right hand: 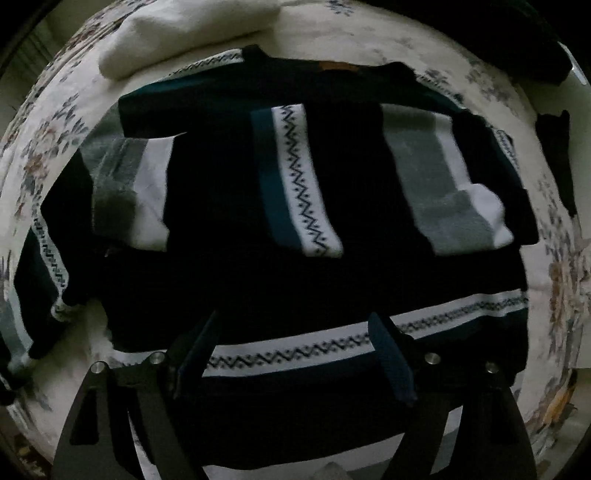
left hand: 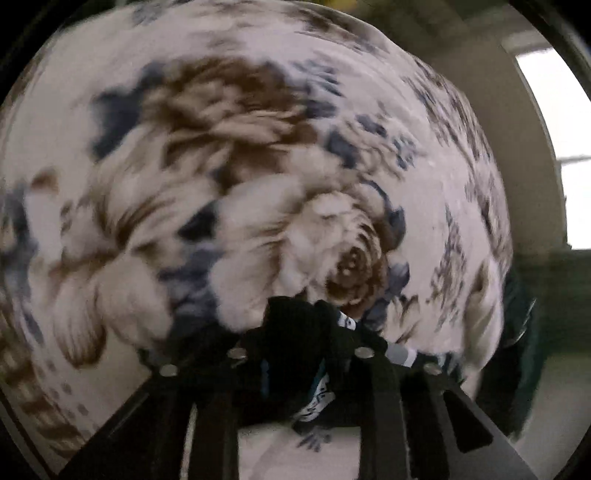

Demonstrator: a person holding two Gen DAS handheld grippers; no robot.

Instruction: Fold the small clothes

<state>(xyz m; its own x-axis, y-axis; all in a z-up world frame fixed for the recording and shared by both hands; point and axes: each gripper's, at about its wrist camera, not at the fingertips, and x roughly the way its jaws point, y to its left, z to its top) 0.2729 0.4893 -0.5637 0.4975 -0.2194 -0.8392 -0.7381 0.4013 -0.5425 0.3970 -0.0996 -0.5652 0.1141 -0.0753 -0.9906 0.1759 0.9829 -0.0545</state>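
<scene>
A dark knitted sweater with white zigzag bands, grey and teal stripes lies flat on the floral bedsheet. Both sleeves are folded inward over its body. My right gripper hovers over the sweater's lower zigzag band, pointing down, its jaws wide open and holding nothing. In the blurred left wrist view, my left gripper is shut on a bunched piece of the dark sweater, with a bit of patterned band hanging under the fingers and the bedsheet beyond.
A folded white cloth lies on the bed behind the sweater at the upper left. Dark clothing sits at the upper right, with another dark piece below it. A bright window and a wall show past the bed's edge.
</scene>
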